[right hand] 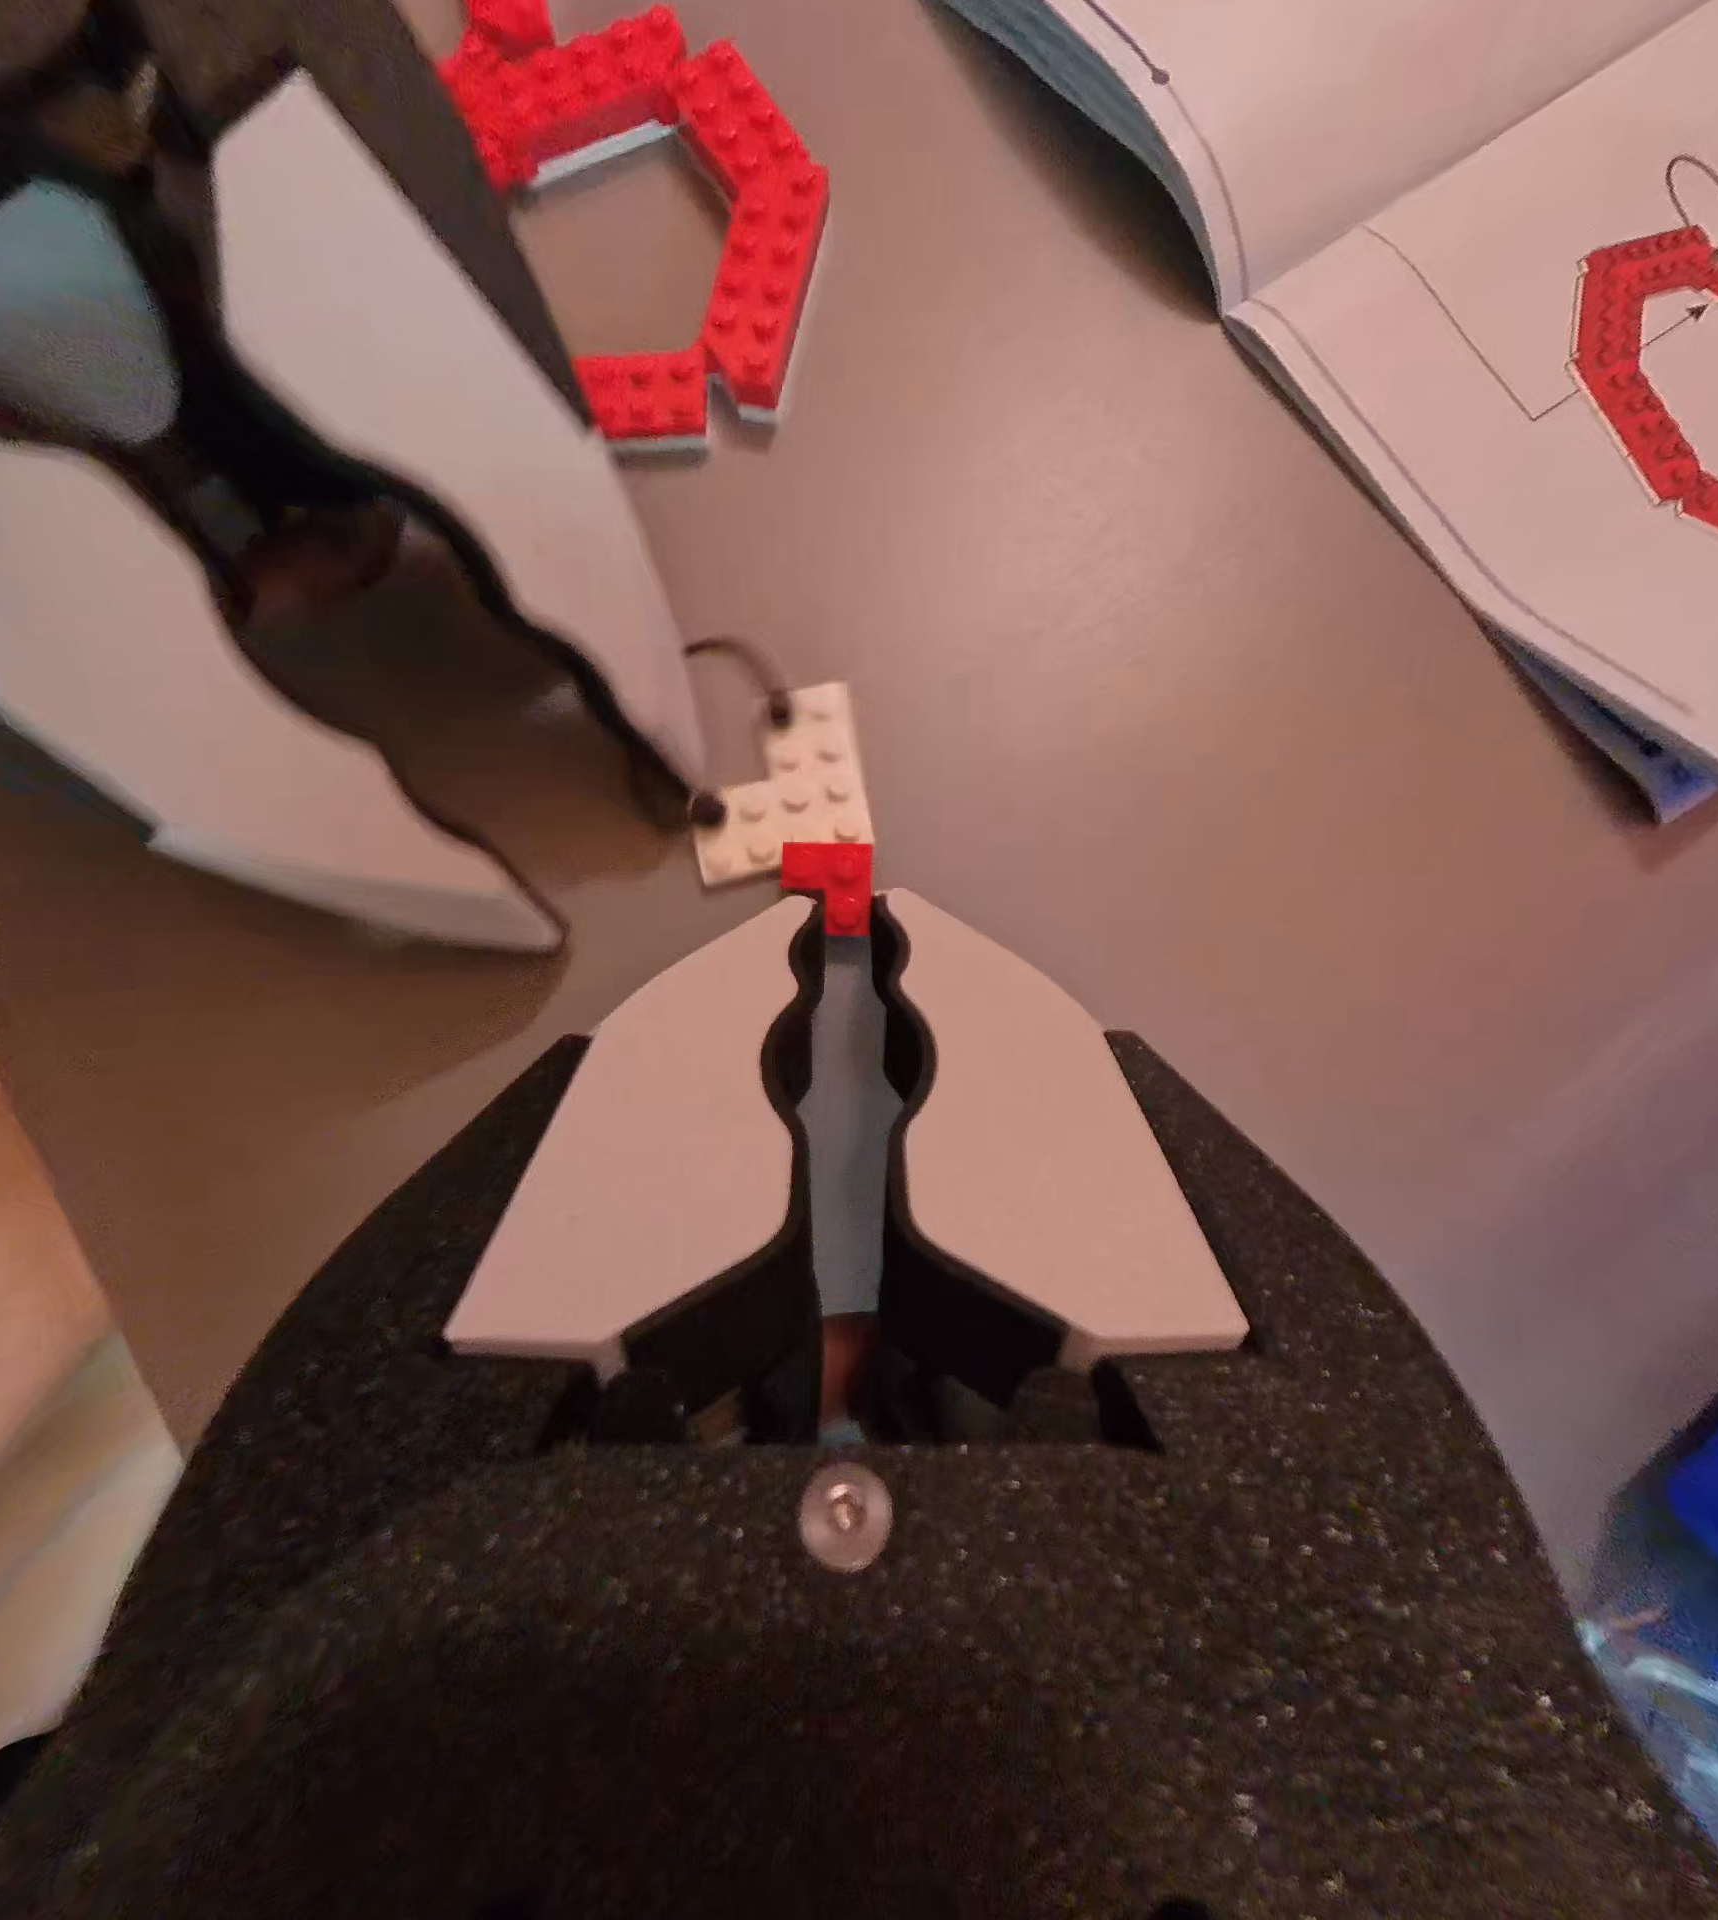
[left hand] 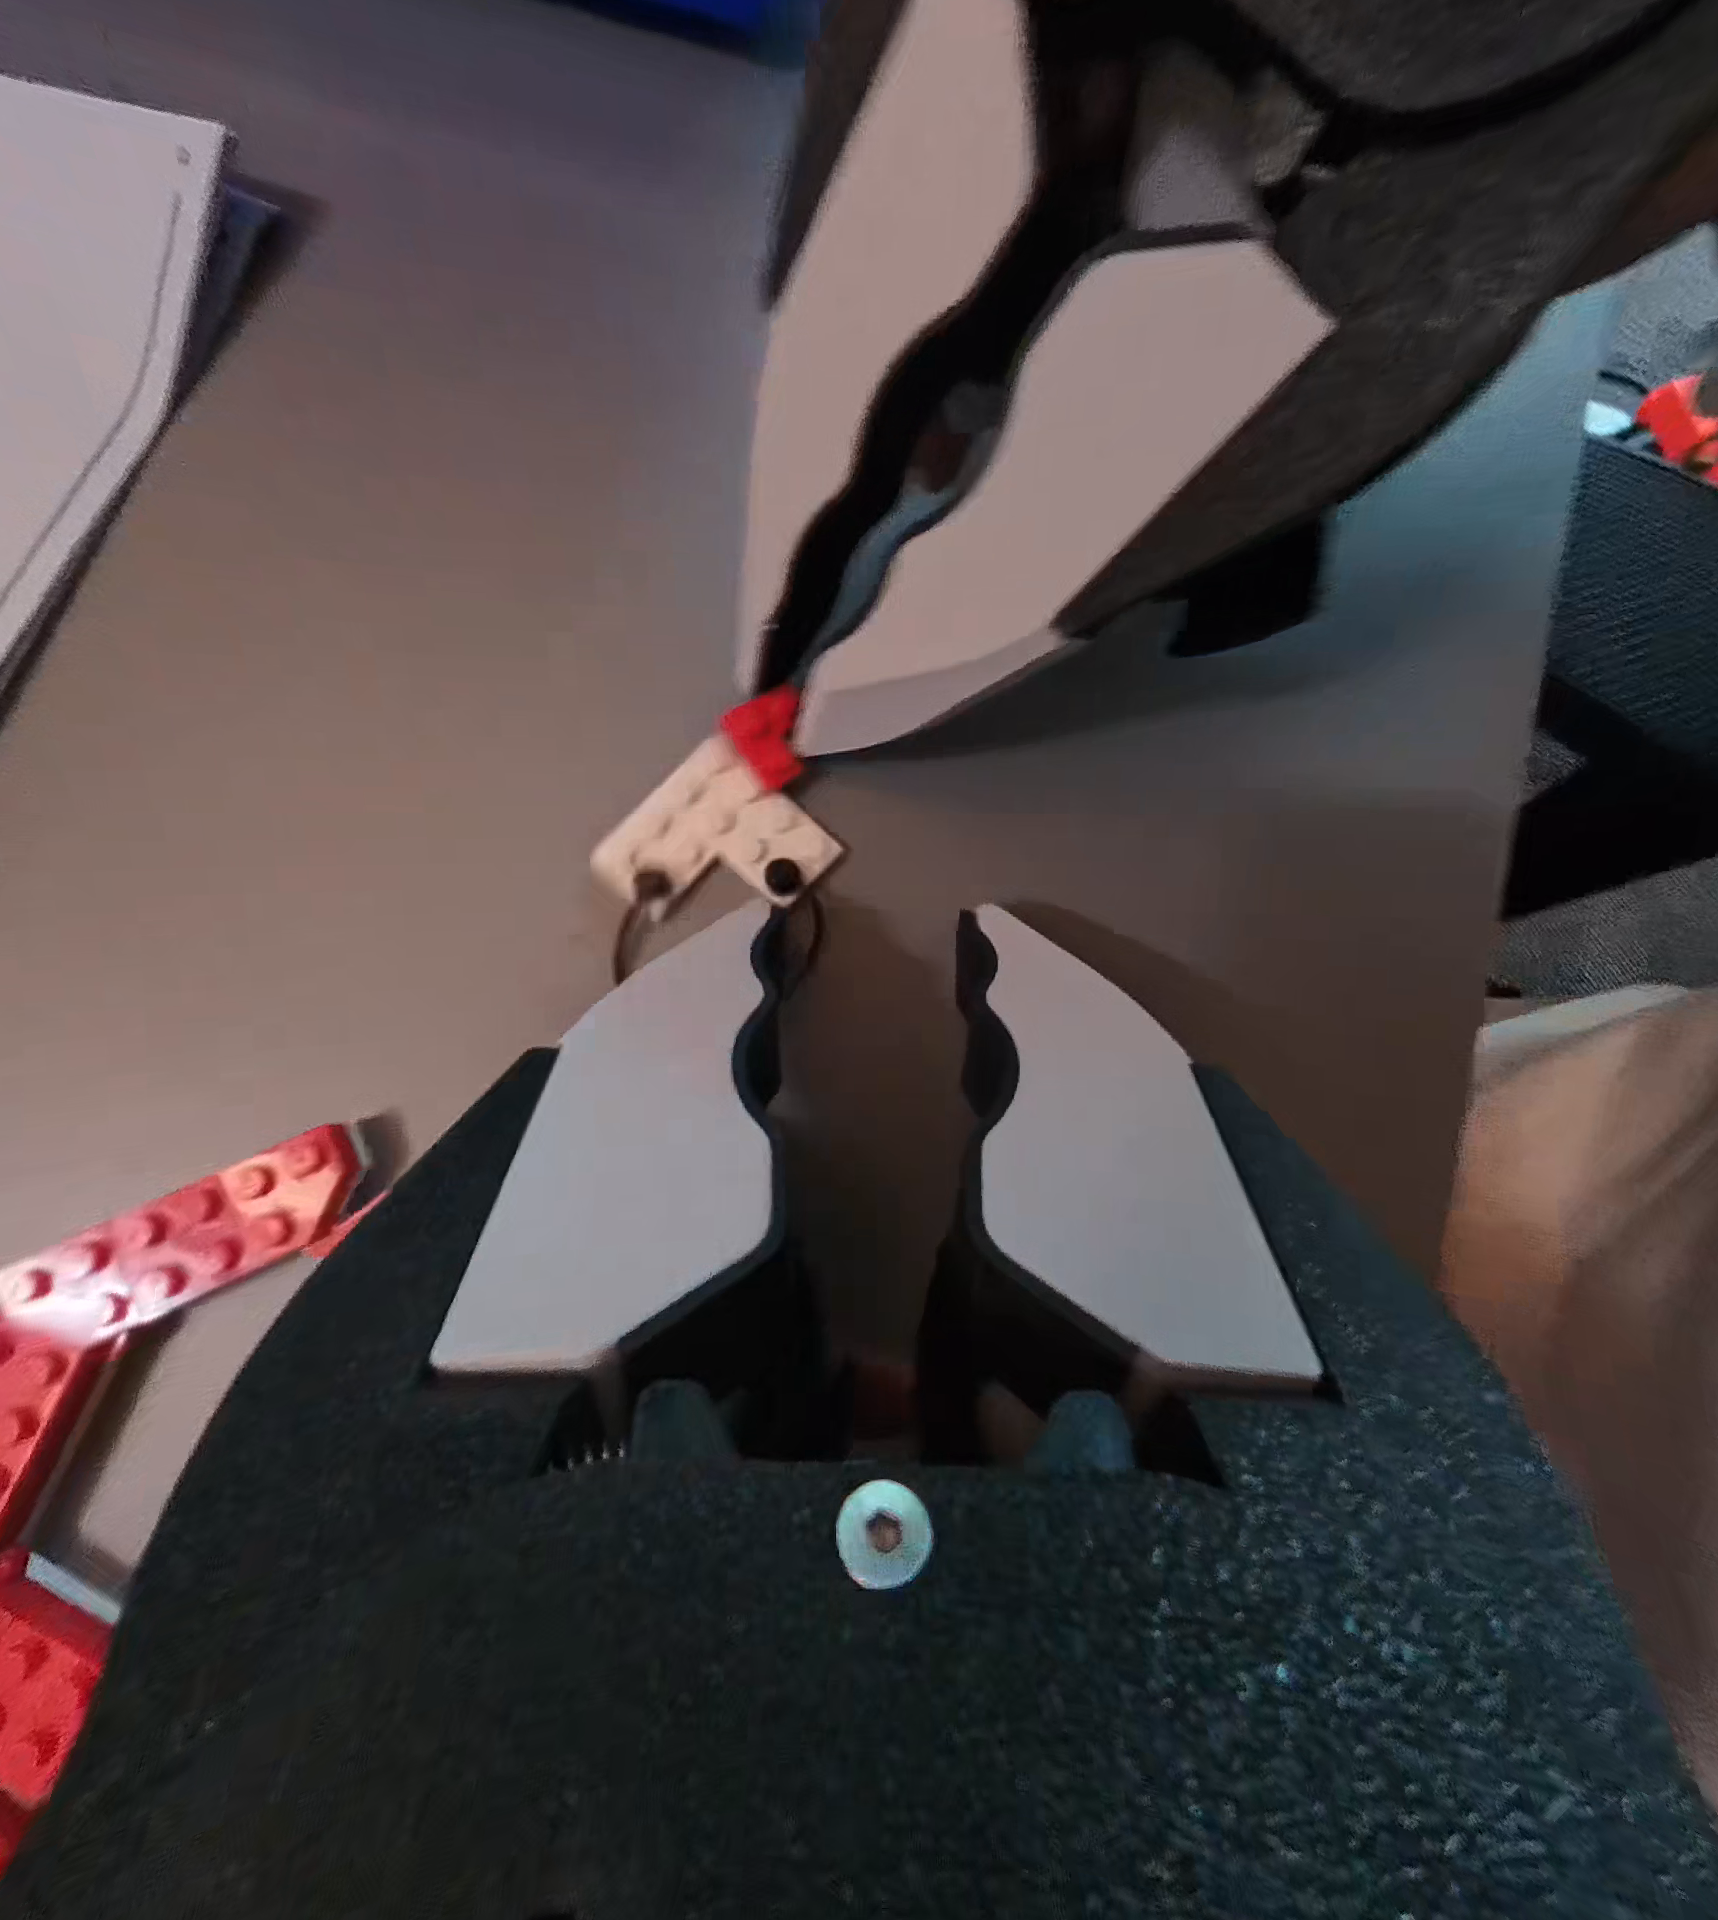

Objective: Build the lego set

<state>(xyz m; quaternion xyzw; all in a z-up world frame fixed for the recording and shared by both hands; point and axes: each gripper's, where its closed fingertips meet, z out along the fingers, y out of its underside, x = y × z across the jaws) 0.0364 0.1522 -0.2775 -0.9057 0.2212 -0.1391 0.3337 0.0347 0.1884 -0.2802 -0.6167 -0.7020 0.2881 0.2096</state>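
A white L-shaped plate (left hand: 720, 826) with a black cord loop lies on the brown table; it also shows in the right wrist view (right hand: 808, 779). My right gripper (right hand: 847, 909) is shut on a small red corner plate (right hand: 834, 878) and holds it at the white plate's near edge; in the left wrist view this gripper (left hand: 782, 717) comes in from above with the red plate (left hand: 763, 732). My left gripper (left hand: 865, 920) is open and empty, its tips just short of the white plate and over the cord loop (left hand: 631, 935).
A partly built red frame of plates (right hand: 720, 239) lies on the table beyond, also at the lower left of the left wrist view (left hand: 55, 1382). An open instruction booklet (right hand: 1520, 436) lies at the right. A dark bin with red pieces (left hand: 1707, 540) stands at the right. Some 4 centimetres of space lies between my two pairs of fingers.
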